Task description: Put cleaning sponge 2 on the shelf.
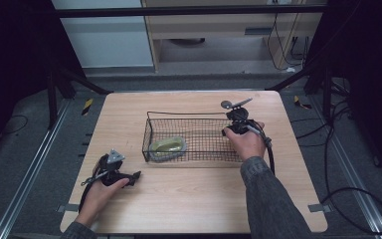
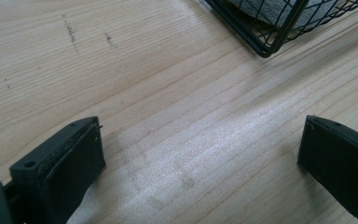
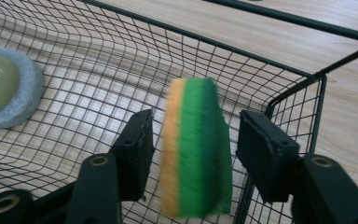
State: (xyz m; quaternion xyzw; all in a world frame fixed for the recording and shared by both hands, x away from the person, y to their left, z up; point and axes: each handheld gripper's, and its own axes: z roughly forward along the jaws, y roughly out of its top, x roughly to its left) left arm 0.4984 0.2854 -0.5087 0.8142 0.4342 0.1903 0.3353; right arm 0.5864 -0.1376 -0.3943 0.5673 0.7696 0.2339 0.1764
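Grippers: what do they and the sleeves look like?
Both are black. The left gripper carries a grey three-cornered plate; its jaws have flat black pads. The right gripper trails a black cable over the table. Both forearms wear dark grey sleeves.

Bare wooden table point(image 1: 189, 199) in front of the wire basket point(image 1: 151, 130) and left of it — wide passage. Inside, grey-rimmed green scrubber point(image 1: 167, 147) blocking the left end. Green-and-orange sponge point(image 3: 196, 149) between the right gripper point(image 3: 193, 140) jaws, clear of both pads — basket wall and corner post close behind.
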